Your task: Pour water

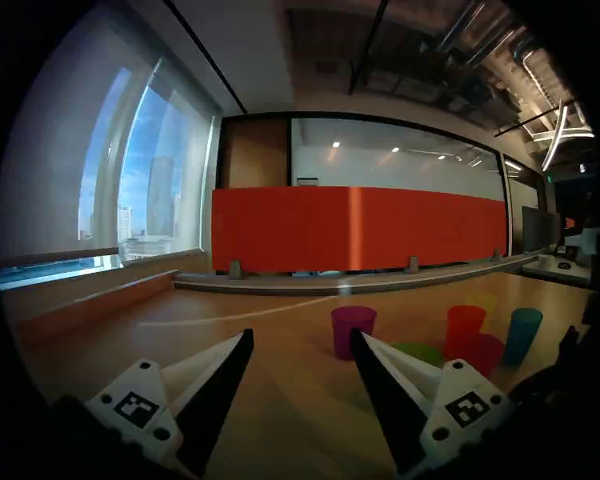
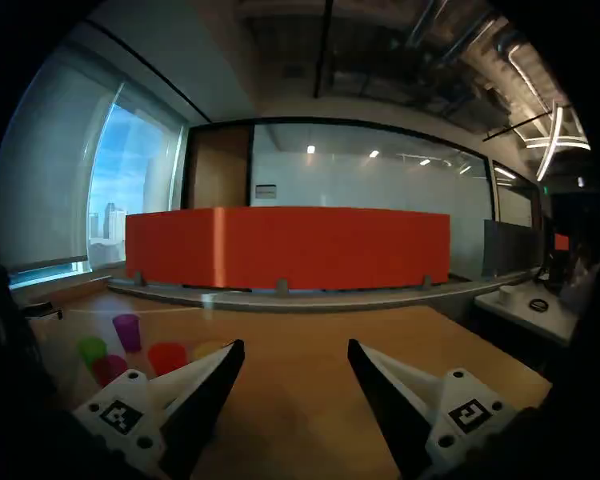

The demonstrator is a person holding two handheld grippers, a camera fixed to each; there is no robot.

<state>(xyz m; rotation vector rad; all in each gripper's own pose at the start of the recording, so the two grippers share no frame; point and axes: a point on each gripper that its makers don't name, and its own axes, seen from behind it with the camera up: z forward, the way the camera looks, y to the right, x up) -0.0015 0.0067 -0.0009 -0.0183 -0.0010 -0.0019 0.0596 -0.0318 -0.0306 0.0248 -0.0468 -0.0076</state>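
Probably an open-plan office: long wooden desk, orange divider screen, glass partition wall, window onto city towers.

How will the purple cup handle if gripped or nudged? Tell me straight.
The purple cup looks like translucent plastic, so it is probably light, though its wall may flex under a squeeze. It stands upright and narrows toward its base, so a nudge near the rim could tip it. On the smooth wooden table it would likely slide easily.

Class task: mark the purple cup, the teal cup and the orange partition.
purple cup (image 1: 353,331), left gripper view, mid side wall.
teal cup (image 1: 522,336), left gripper view, mid side wall.
orange partition (image 1: 356,228), left gripper view, centre of its face.
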